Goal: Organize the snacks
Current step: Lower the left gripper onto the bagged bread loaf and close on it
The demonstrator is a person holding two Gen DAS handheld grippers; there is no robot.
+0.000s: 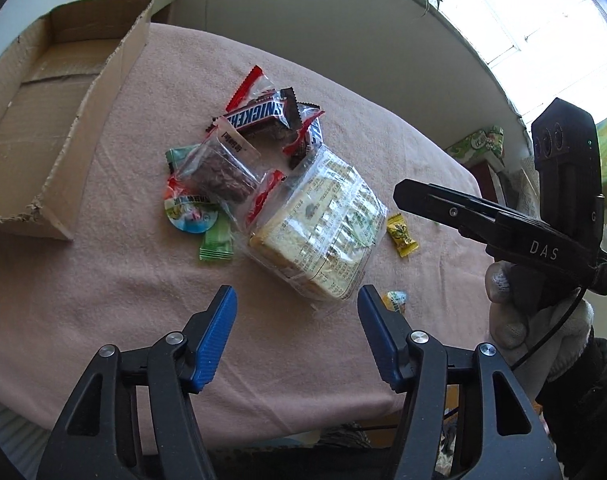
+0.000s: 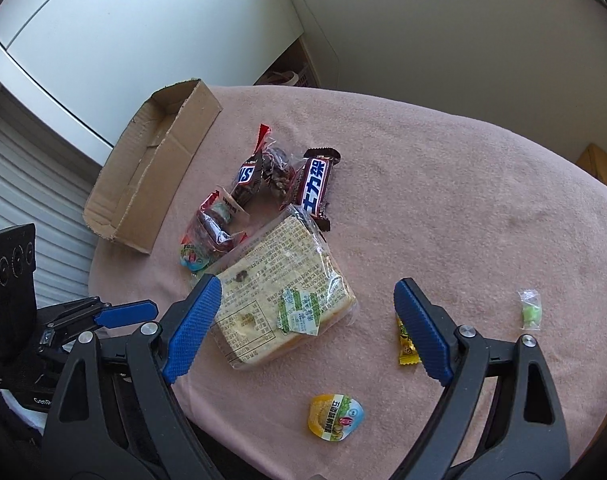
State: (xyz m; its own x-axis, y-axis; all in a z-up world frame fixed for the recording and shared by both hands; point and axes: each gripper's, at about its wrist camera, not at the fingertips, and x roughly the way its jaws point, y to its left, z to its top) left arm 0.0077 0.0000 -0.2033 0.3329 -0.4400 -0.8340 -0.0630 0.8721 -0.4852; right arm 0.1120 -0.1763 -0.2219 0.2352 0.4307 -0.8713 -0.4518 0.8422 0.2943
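Note:
A pile of snacks lies on the pink tablecloth: a wrapped bread slice, a Snickers bar, a clear bag of dark snack, a jelly cup and a green candy. A yellow candy and a yellow jelly cup lie apart. My left gripper is open and empty just in front of the bread. My right gripper is open and empty above the table's near edge, between the bread and the yellow candy.
An open, empty cardboard box stands at the table's far left. A small clear packet with green sweets lies at the right. The right gripper's body shows at the right of the left wrist view. White walls stand behind.

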